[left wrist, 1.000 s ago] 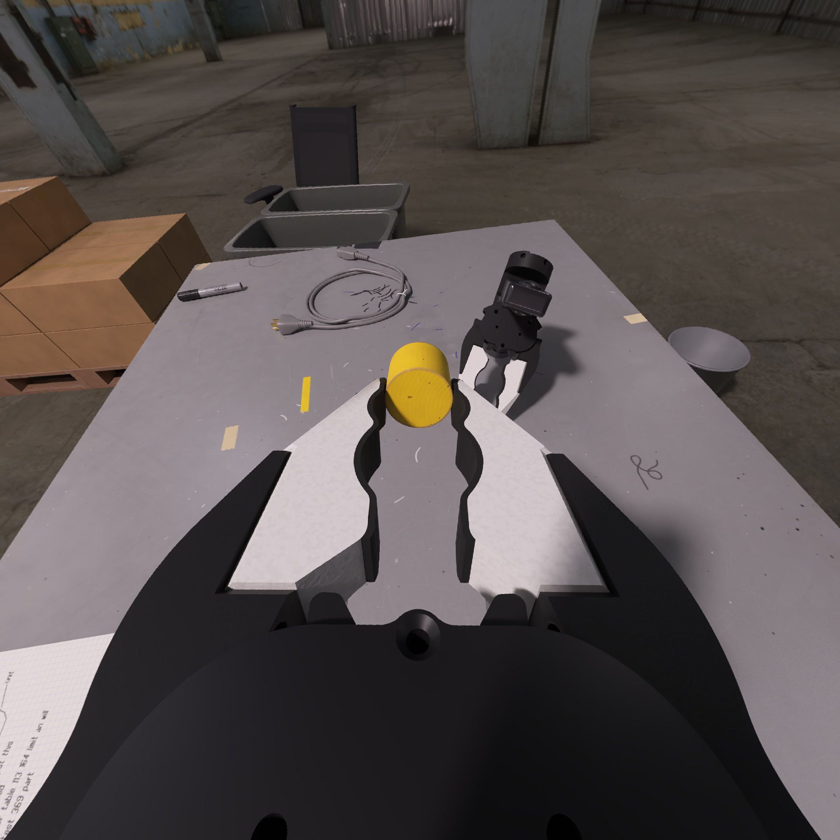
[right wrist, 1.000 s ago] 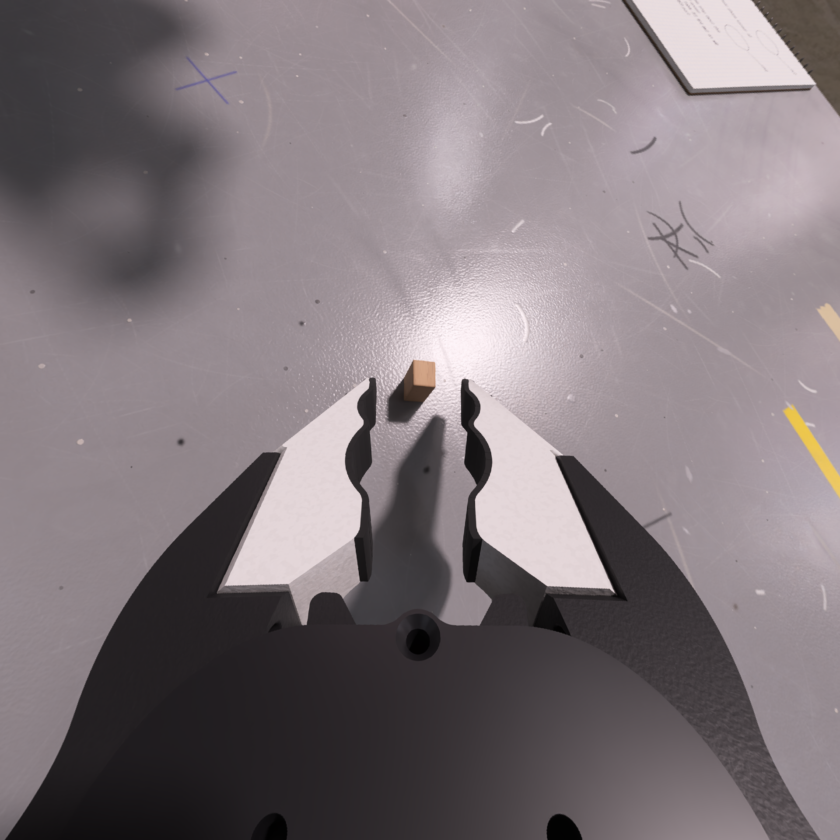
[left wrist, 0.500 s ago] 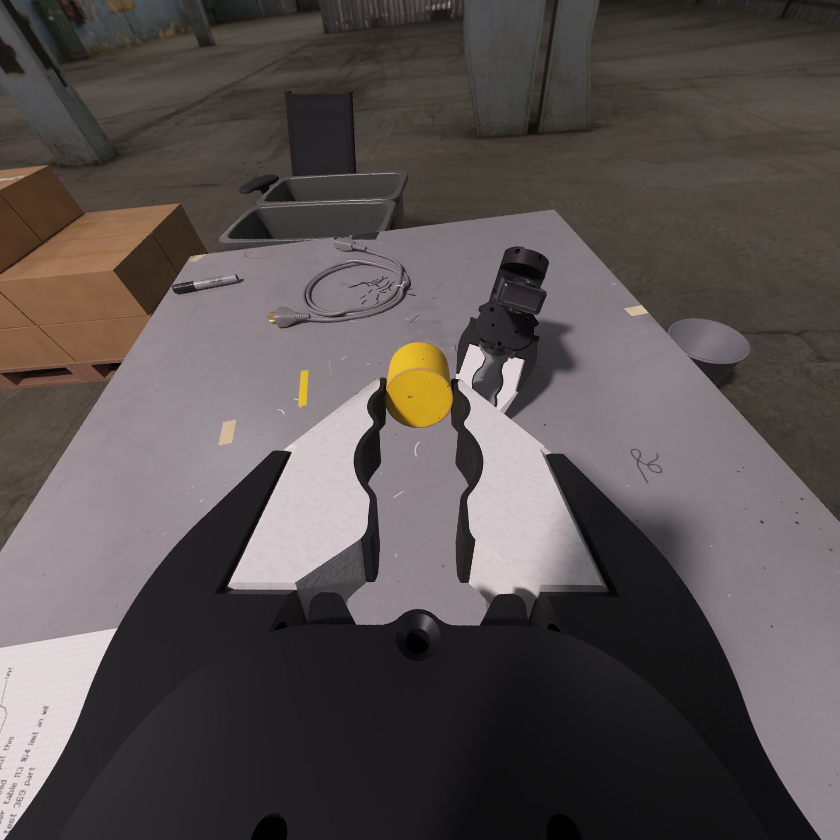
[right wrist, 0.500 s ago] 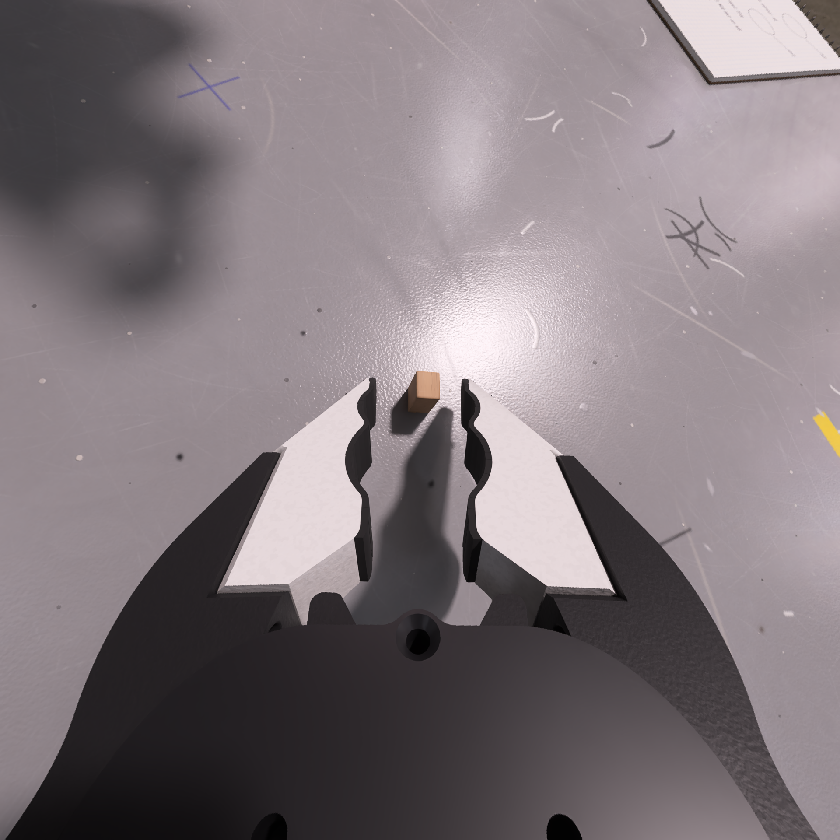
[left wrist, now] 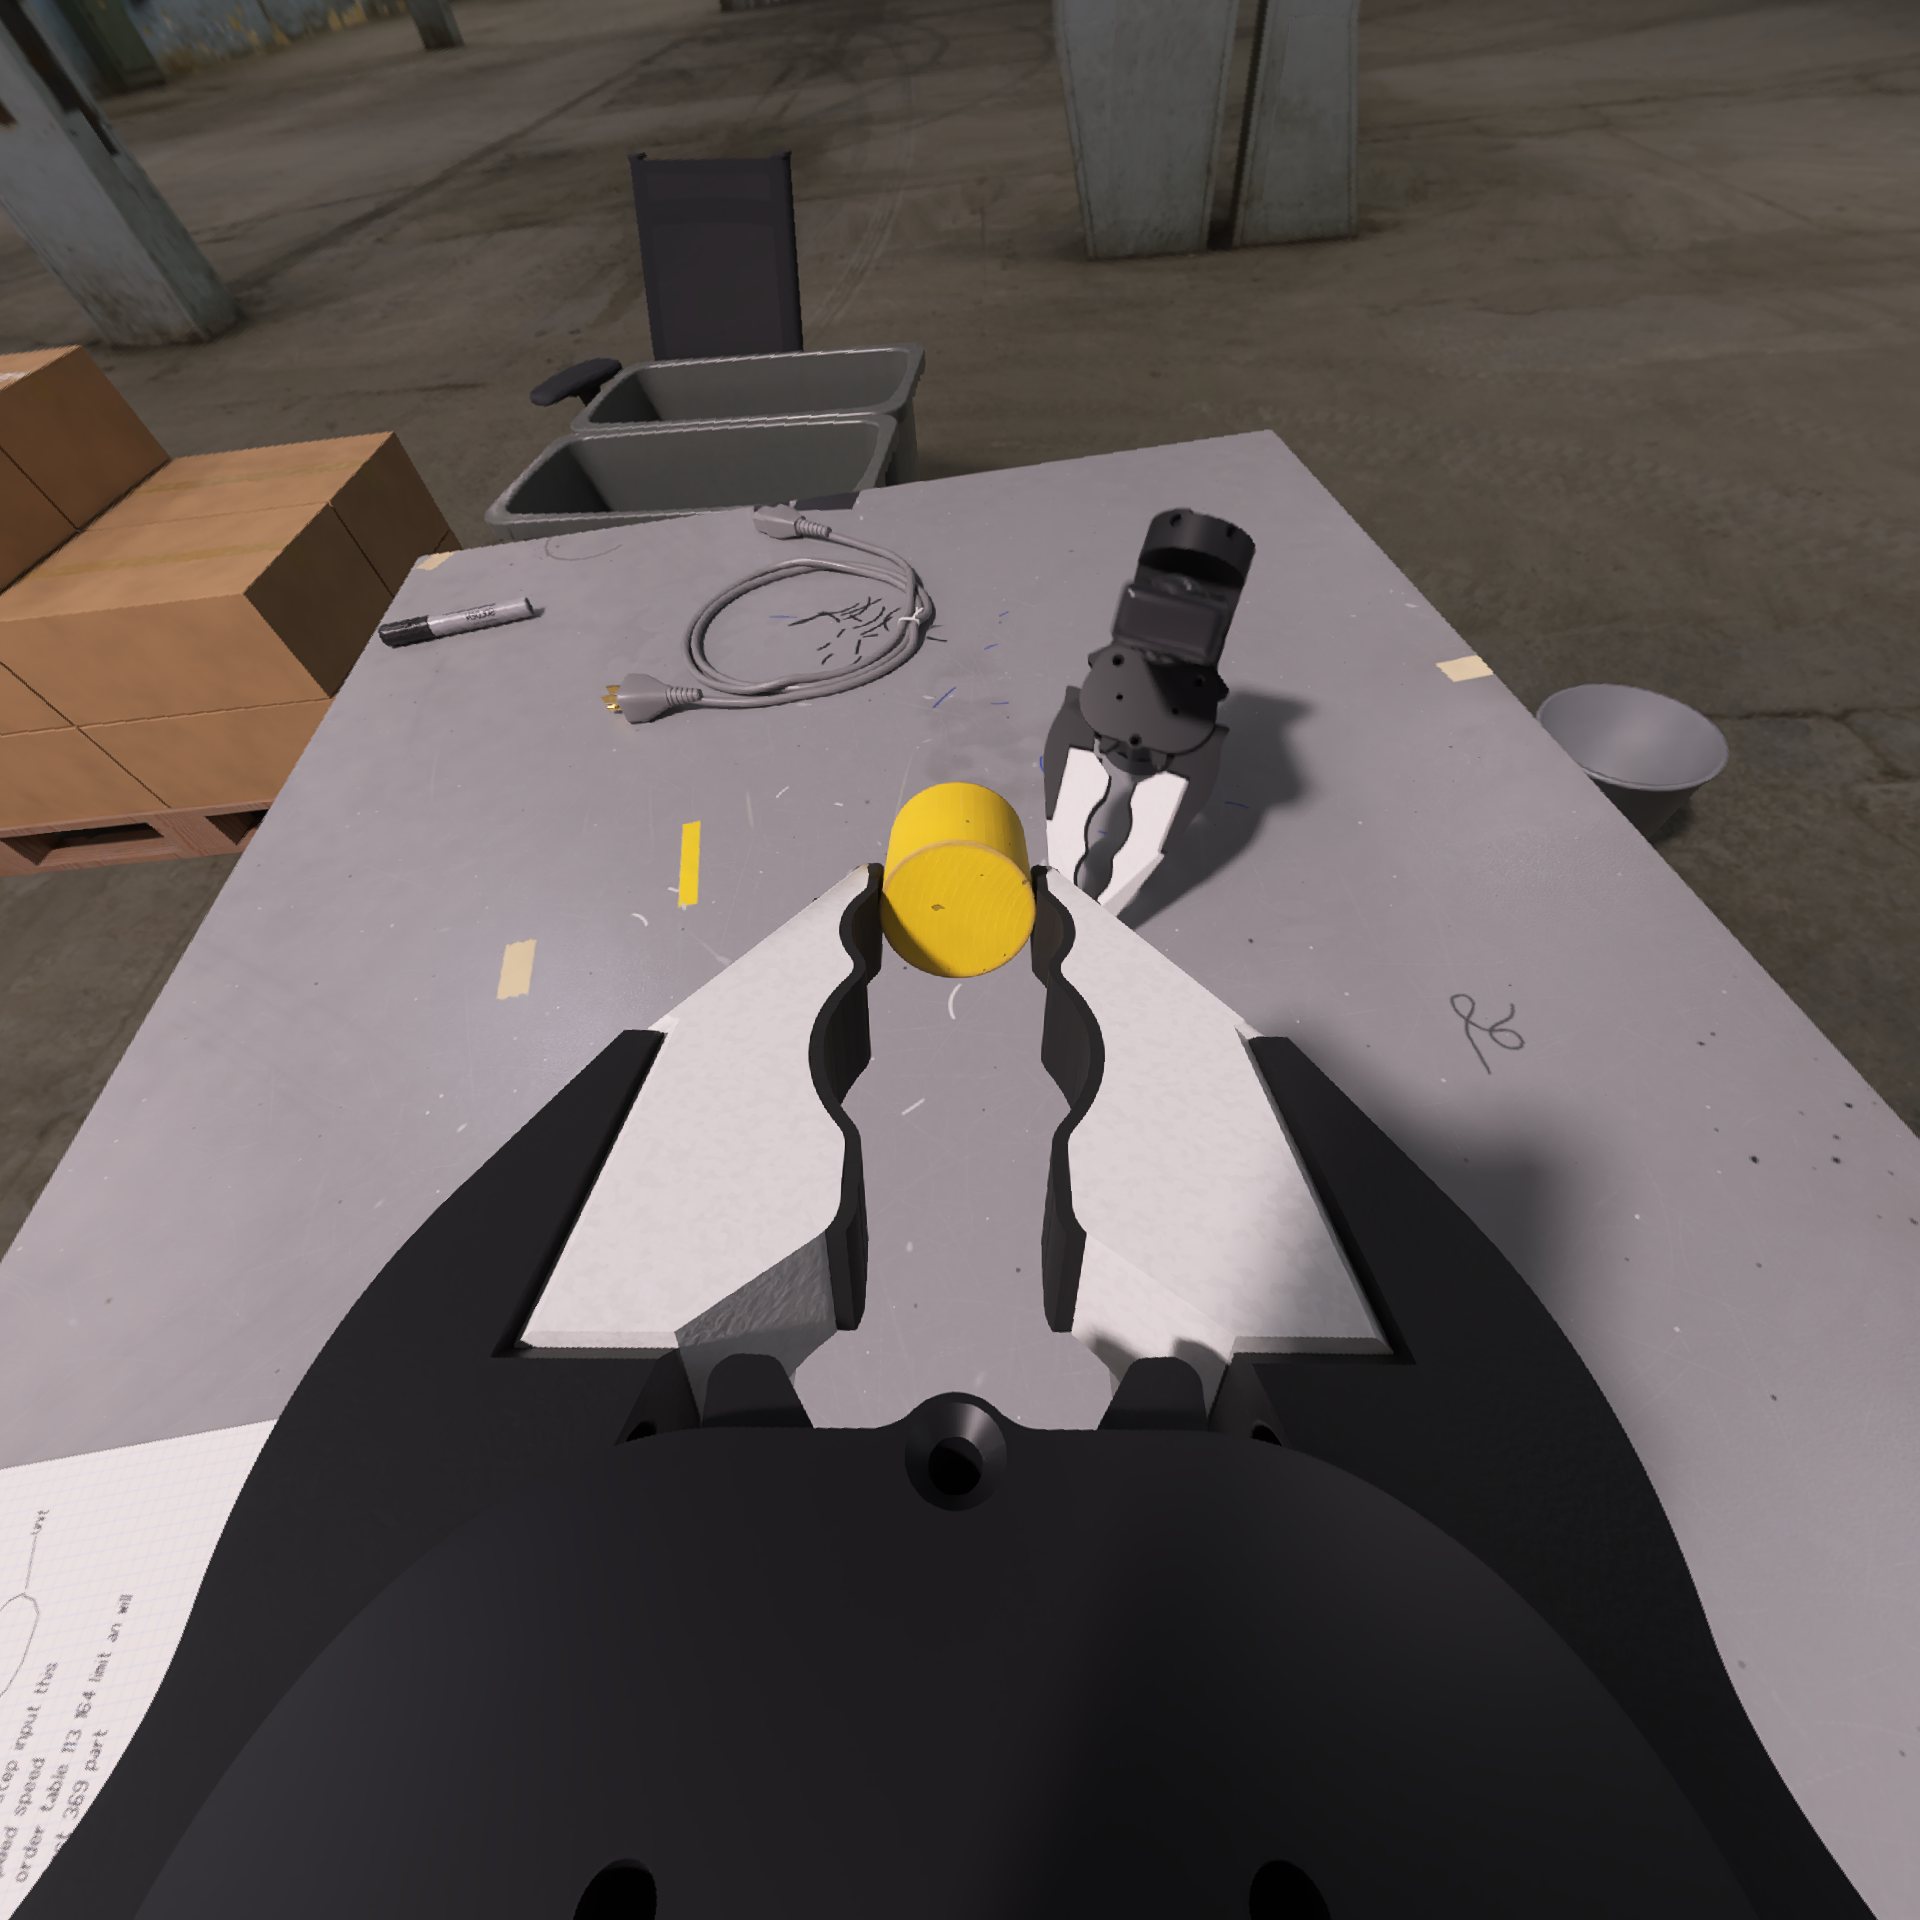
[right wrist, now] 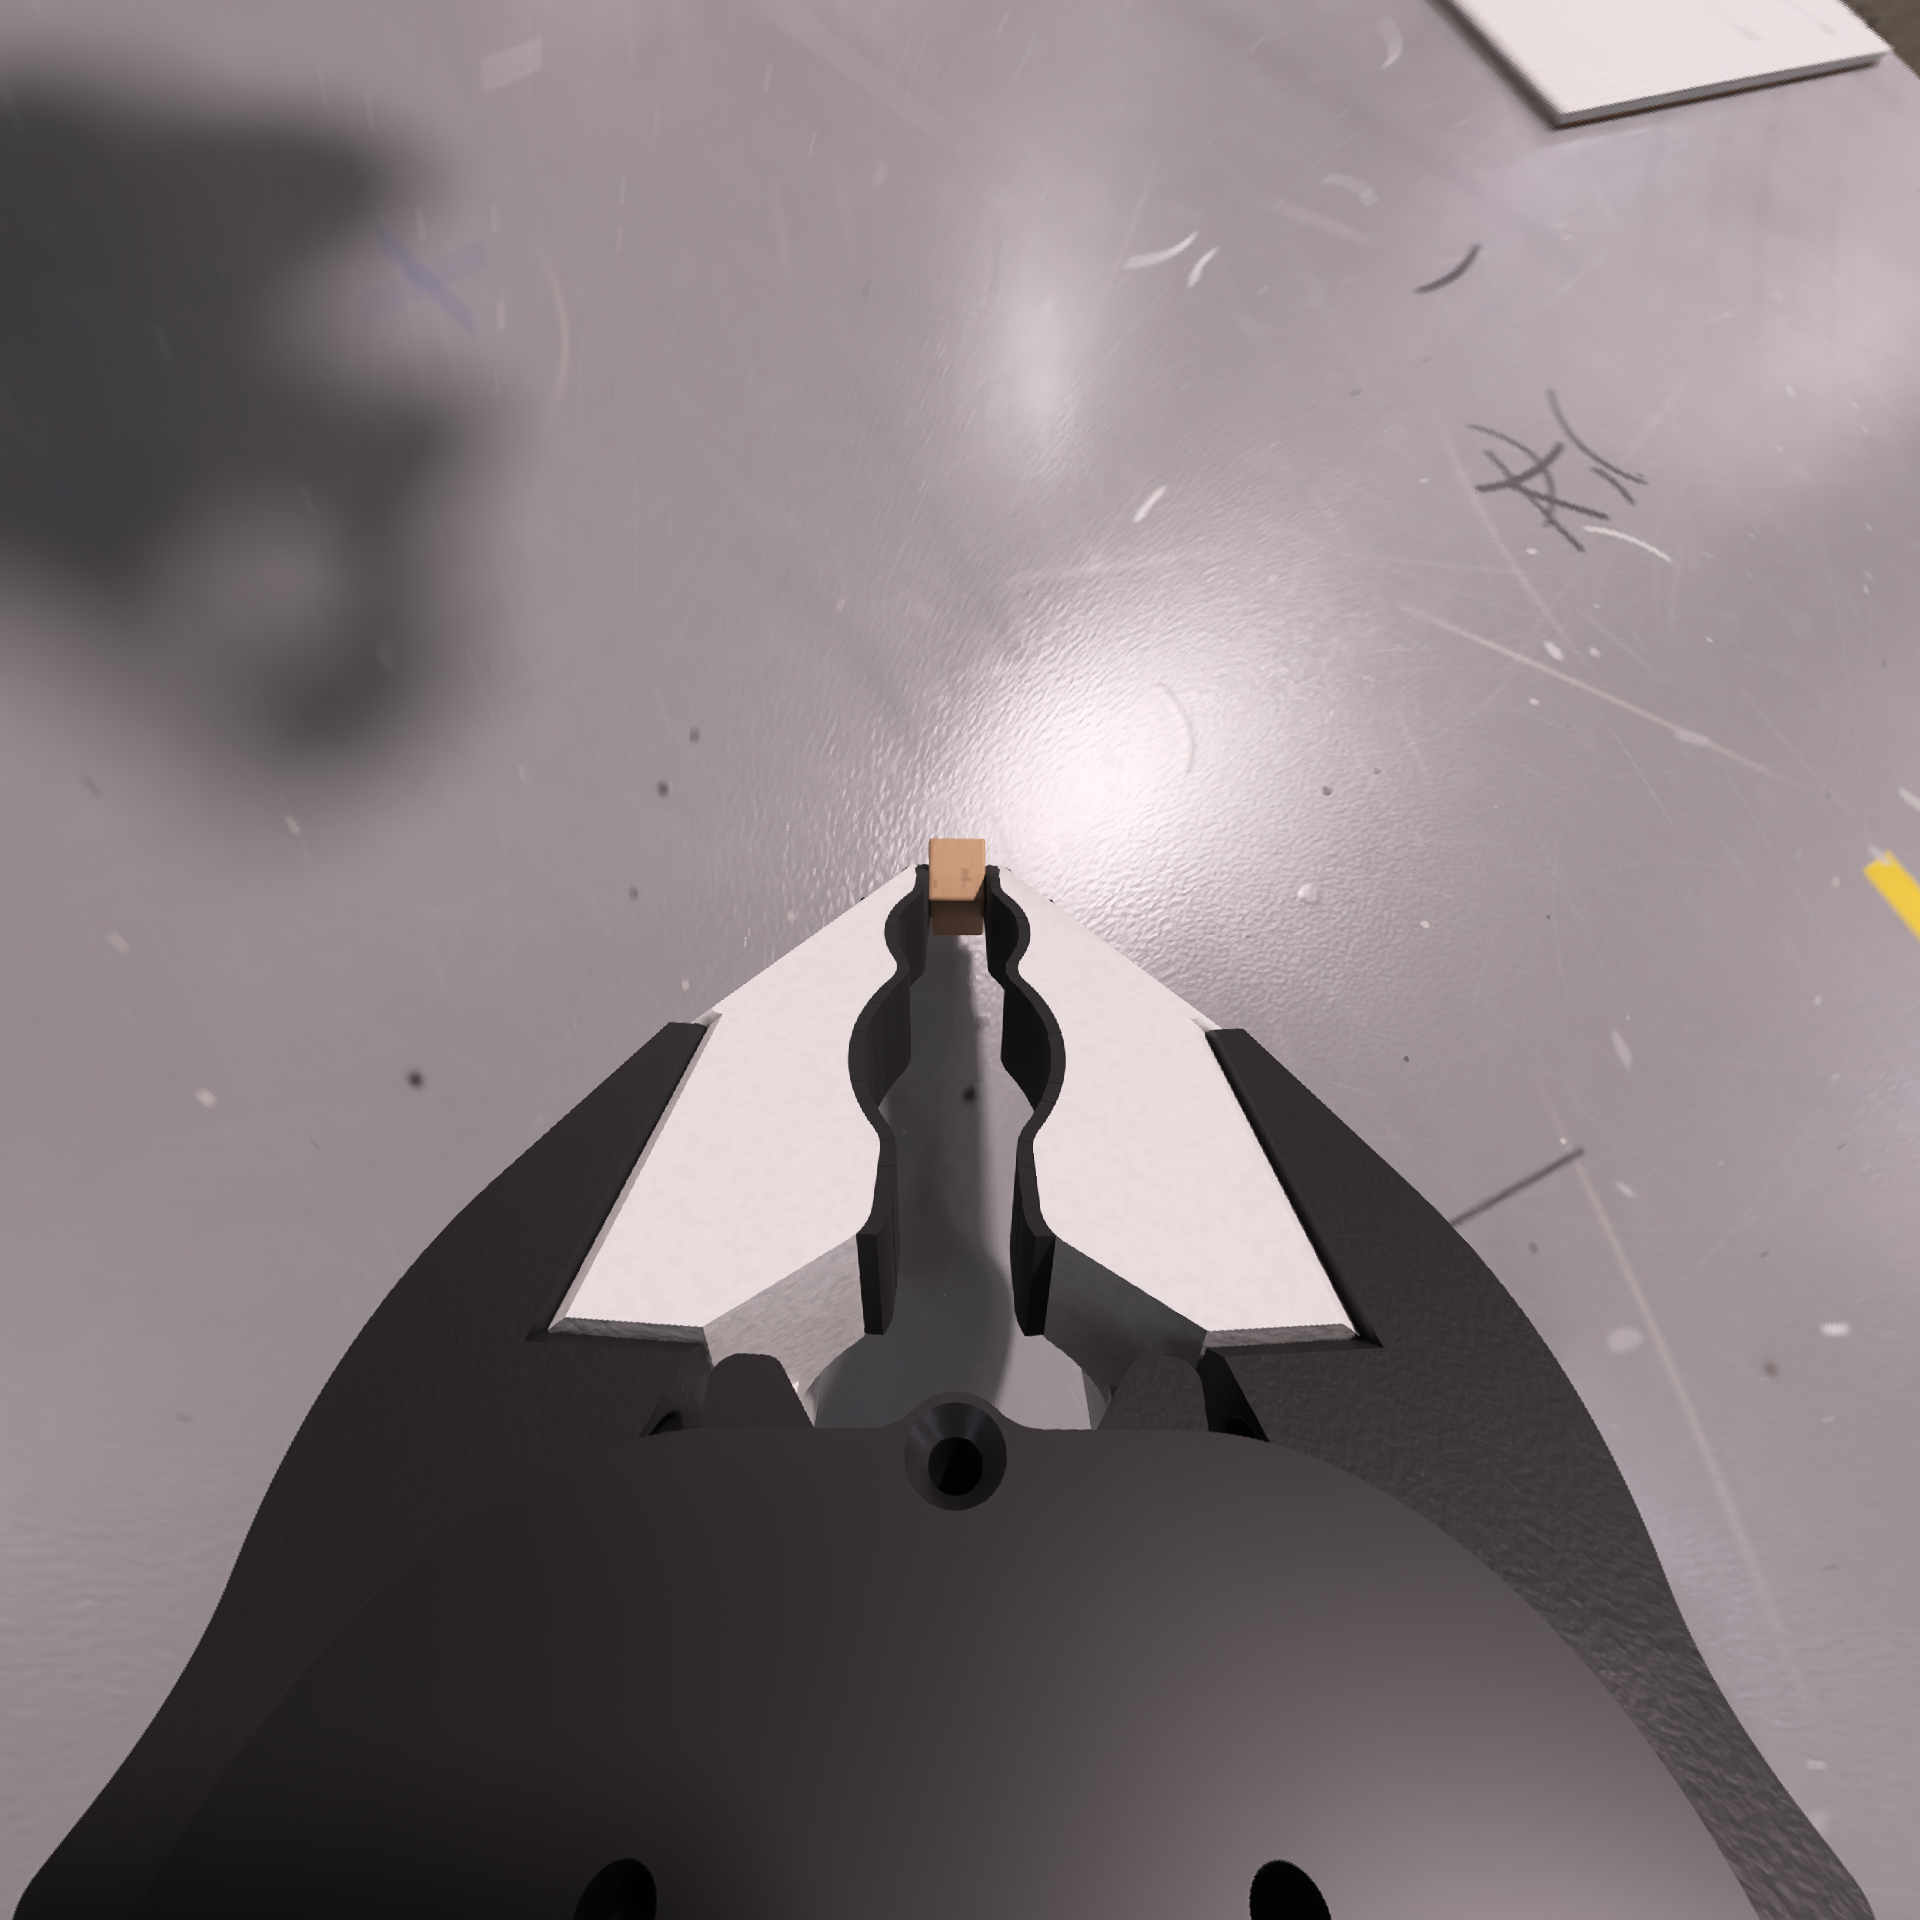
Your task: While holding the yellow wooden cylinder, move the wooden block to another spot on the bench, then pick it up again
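My left gripper [left wrist: 956, 894] is shut on the yellow wooden cylinder [left wrist: 958, 896], held at its fingertips above the grey bench [left wrist: 416, 935]. My right gripper [right wrist: 956, 894] is shut on the small tan wooden block [right wrist: 956, 871], pinched between its fingertips just above the bench surface [right wrist: 1143, 727]. In the left wrist view the right gripper [left wrist: 1107, 883] shows beyond the cylinder, pointing down at the bench. The block is hidden in that view.
A coiled grey cable [left wrist: 800, 644] and a black marker [left wrist: 457, 621] lie at the bench's far side. Two grey bins [left wrist: 717, 457], a chair [left wrist: 717, 249] and cardboard boxes [left wrist: 177, 623] stand beyond it. A grey bowl [left wrist: 1631, 743] sits on the floor. White sheets lie at the near-left corner of the bench [left wrist: 104, 1558] and in the right wrist view [right wrist: 1662, 52].
My right gripper has closed its fingers onto the wooden block, which lay free between the open tips before. My left gripper has risen slightly, still holding the cylinder.
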Available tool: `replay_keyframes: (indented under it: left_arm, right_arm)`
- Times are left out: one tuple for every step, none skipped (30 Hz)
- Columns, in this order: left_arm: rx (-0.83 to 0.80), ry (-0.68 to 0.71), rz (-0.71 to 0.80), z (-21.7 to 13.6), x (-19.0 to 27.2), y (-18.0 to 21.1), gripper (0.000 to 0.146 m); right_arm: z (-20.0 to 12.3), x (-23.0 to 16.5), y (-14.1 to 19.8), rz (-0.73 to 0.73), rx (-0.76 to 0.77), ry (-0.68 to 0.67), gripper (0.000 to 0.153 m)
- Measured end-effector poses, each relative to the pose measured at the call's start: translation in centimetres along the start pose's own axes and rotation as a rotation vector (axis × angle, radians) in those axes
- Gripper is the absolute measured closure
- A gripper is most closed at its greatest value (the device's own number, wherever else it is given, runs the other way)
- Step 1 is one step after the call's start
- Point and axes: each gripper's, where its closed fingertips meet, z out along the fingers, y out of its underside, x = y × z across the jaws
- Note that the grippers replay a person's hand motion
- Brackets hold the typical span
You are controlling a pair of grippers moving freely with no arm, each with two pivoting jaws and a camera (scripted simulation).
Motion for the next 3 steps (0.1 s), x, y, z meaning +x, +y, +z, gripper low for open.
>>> replay_keyframes:
  left_arm:
    - [-0.003, 0.0, 0.001, 0.0, 0.0, 0.1, 0.118]
    - [-0.005, 0.001, 0.002, 0.1, 0.0, 0.1, 0.118]
    - [-0.007, 0.001, 0.003, 0.1, 0.0, 0.1, 0.118]
  right_arm:
    - [-0.4, 0.3, -0.6, 0.062, 0.038, -0.009, 0.143]
    - [-1.0, 0.6, -1.7, 0.138, 0.102, -0.024, 0.143]
    - [-1.7, 1.0, -2.7, 0.223, 0.187, -0.042, 0.143]
